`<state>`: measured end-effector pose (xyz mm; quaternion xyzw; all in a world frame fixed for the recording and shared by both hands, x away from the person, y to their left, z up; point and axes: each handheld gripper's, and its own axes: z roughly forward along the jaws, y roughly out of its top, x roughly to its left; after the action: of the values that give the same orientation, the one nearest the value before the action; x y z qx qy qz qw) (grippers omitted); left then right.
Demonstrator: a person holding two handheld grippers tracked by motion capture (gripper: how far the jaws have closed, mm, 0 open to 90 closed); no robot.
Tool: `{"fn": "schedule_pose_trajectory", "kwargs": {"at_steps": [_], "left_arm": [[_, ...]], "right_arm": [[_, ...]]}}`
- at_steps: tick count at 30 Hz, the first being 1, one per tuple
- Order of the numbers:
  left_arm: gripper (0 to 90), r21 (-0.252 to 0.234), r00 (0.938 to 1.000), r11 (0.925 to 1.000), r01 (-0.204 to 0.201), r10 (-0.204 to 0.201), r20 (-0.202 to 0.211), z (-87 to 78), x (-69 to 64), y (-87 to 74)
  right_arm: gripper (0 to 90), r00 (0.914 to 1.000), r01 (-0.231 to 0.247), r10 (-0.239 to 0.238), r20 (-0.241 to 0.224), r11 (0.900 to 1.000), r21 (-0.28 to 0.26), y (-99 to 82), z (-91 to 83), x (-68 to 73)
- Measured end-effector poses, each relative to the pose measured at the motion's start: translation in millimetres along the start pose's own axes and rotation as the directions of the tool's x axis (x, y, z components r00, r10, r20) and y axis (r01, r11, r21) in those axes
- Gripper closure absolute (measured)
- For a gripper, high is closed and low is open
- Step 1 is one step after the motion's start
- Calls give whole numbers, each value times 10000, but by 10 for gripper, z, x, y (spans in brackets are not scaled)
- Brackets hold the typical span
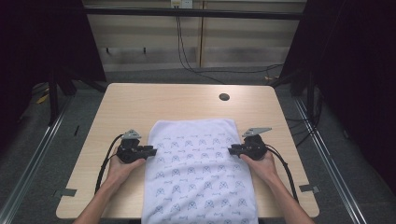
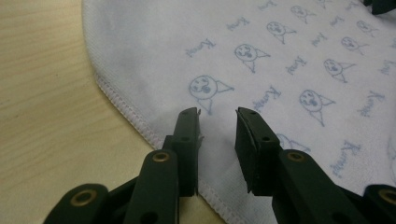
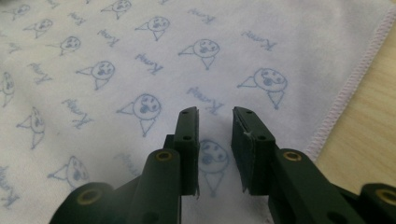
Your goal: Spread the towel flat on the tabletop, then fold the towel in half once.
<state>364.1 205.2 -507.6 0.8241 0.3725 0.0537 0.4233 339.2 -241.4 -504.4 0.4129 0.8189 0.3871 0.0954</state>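
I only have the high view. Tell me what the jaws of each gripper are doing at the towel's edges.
Observer: The left gripper has its jaws parted over the towel, just inside the stitched hem; nothing is pinched between them.
Operator: Now the right one.
Observer: The right gripper is open too, jaws parted above the print, with the pink-stitched hem off to the side in its view.
Operator: Report any folds near the left jaws.
Observer: The cloth there lies flat; the hem curves round a corner onto bare table.
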Motion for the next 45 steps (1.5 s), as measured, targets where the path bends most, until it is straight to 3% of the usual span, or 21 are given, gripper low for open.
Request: {"fn": "schedule_pose_trajectory", "kwargs": {"at_steps": [4, 7, 13, 17, 19, 20, 25, 28, 29, 33, 36, 38, 40, 42, 45], "left_arm": [[734, 6, 9997, 9998, -200, 200, -169, 12, -12, 4], [773, 127, 9995, 9994, -312, 312, -36, 5, -28, 0], [810, 292, 9974, 9979, -570, 557, 448, 7, -138, -27], [831, 491, 9941, 9952, -846, 809, 723, -48, -254, -90], [832, 554, 9921, 9972, -504, 436, 1174, -93, -295, -150], [840, 514, 9917, 9973, -515, 450, 1203, -109, -322, -177], [872, 889, 9889, 9925, -842, 723, 1296, -236, -475, -282], [900, 1104, 9849, 9862, -1234, 1081, 1353, -318, -584, -348], [900, 1186, 9862, 9858, -1192, 1037, 1294, -351, -618, -373], [900, 1367, 9817, 9814, -1348, 1135, 1527, -419, -685, -427], [867, 1089, 9825, 9861, -1251, 1079, 1517, -455, -668, -416], [820, 546, 9863, 9946, -878, 791, 1444, -465, -593, -344], [802, 257, 9908, 9980, -572, 536, 1243, -457, -519, -274], [801, 14, 9929, 9984, -565, 561, 1050, -423, -437, -201], [808, -195, 9962, 9988, -457, 470, 733, -350, -326, -112]], "right_arm": [[712, 10000, -65, 64, 30, 9999, 93, -29, -30, 16], [759, 10000, -20, 20, 7, 9998, 219, -68, -85, 27], [801, 9999, 82, -85, 59, 9991, 405, -214, -244, 119], [805, 9984, 568, -562, -108, 9968, 561, -288, -325, 198], [808, 9985, 499, -484, -262, 9969, 603, -333, -369, 222], [814, 9985, 483, -465, -304, 9970, 600, -353, -386, 235], [849, 9972, 393, -352, -659, 9972, 629, -482, -499, 329], [889, 9964, 467, -411, -737, 9960, 759, -579, -592, 441], [892, 9961, 558, -503, -727, 9955, 761, -596, -608, 462], [892, 9940, 680, -588, -923, 9927, 1000, -655, -678, 565], [831, 9919, 864, -780, -1004, 9928, 824, -670, -710, 613], [784, 9934, 515, -463, -1054, 9976, 465, -625, -711, 567], [778, 9962, 439, -424, -755, 9989, 178, -541, -696, 484], [768, 9988, 40, -49, -483, 9998, -191, -447, -682, 358], [757, 9998, -39, 44, 181, 9995, -309, -331, -639, 201]]}}
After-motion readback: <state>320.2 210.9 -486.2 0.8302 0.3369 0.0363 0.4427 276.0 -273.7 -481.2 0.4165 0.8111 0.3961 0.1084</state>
